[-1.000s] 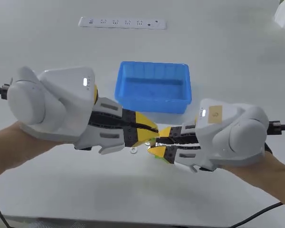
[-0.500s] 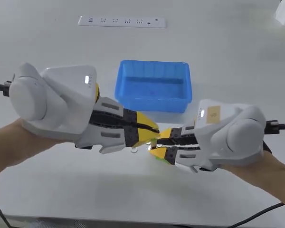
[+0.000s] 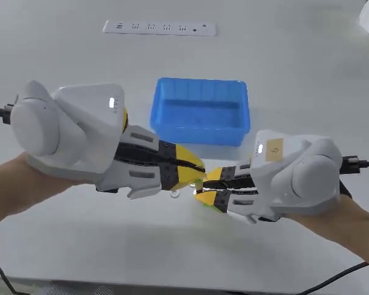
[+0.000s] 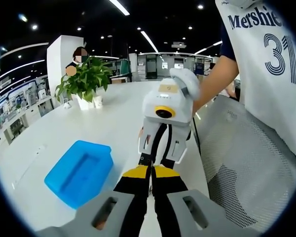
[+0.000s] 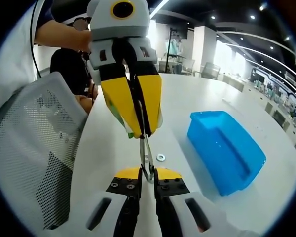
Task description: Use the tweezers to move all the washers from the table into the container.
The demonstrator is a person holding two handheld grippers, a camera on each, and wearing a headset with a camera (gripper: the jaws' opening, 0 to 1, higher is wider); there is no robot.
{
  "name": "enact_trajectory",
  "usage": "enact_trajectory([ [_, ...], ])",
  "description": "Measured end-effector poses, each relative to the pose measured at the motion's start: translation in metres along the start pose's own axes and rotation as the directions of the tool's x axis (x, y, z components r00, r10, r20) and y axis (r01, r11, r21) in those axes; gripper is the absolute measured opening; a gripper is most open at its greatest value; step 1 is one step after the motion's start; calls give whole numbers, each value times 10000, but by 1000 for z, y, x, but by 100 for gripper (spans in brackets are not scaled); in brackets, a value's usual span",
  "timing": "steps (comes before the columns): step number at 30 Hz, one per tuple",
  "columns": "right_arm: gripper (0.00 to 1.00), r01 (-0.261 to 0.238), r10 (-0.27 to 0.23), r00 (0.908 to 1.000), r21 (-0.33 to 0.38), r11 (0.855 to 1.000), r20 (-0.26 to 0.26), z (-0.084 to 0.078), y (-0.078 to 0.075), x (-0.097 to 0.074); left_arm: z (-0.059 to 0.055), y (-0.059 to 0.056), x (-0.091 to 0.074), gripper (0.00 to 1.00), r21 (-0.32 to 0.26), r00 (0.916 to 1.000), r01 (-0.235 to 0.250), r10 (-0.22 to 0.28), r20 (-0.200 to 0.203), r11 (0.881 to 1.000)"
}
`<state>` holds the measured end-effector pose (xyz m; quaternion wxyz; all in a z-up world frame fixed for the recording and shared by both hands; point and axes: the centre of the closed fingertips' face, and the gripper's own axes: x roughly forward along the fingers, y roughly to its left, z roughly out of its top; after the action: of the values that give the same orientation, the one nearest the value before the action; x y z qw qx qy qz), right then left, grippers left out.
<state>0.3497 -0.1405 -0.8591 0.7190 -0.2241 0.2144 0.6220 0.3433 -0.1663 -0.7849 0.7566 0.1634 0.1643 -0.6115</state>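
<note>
**Two grippers share steel tweezers beside a washer**

A washer [image 5: 161, 157], a small flat metal ring, lies on the smooth white table [image 3: 295, 74], just beside the slim steel tweezers [image 5: 144, 153]. The left gripper [image 5: 143, 129] has its yellow jaws clamped on one end; the right gripper [image 5: 147, 174] pinches the other. The rectangular blue plastic container [image 3: 197, 134] shows a plain glossy floor. The tweezers' tips are hidden.

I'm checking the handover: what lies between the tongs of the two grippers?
The tweezers: in the right gripper view they run from the left gripper to the right gripper, with a washer on the table beside them.
</note>
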Motion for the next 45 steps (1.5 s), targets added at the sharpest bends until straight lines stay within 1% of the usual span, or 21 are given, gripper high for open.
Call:
enact_trajectory([
  [4,10,27,-27,10000,-85,10000,17,3,2,0,1,-1,-3,5,30,10000,-30,30,-16,10000],
  [8,10,101,-100,9999,-140,9999,87,7,0,-2,4,-1,-7,5,89,9999,-122,122,21,9999],
  [13,10,242,-237,9996,-305,9992,173,17,-3,-6,13,2,-12,5,288,9997,-225,223,85,9993],
  [15,10,394,-385,9990,-389,9985,238,22,-6,-9,16,3,-14,5,391,9996,-274,270,106,9989],
  [18,10,606,-589,9976,-470,9971,353,28,-11,-13,24,7,-19,5,534,9988,-422,408,257,9977],
  [21,10,876,-849,9954,-613,9943,455,37,-19,-19,32,14,-25,5,650,9971,-634,605,458,9959],
  [25,10,1154,-1110,9920,-771,9903,593,48,-31,-24,42,23,-32,5,995,9957,-826,778,511,9916],
  [31,10,1514,-1441,9868,-1046,9829,737,64,-48,-26,54,38,-37,5,1438,9941,-981,903,594,9847],
  [35,10,1715,-1629,9831,-1098,9790,830,69,-60,-26,58,48,-39,5,1623,9934,-1067,983,589,9810],
  [36,10,1805,-1711,9811,-1090,9775,902,72,-65,-26,60,53,-40,5,1689,9929,-1116,1027,605,9793],
  [38,10,1962,-1854,9775,-1110,9743,1003,76,-71,-26,61,57,-41,5,1769,9926,-1152,1064,588,9775],
  [40,10,2029,-1912,9754,-1084,9732,1094,79,-77,-25,64,65,-42,5,1936,9926,-1159,1067,574,9742],
  [45,10,2323,-2197,9683,-1045,9670,1191,81,-94,-24,65,81,-40,5,2149,9925,-1188,1097,537,9694],
])
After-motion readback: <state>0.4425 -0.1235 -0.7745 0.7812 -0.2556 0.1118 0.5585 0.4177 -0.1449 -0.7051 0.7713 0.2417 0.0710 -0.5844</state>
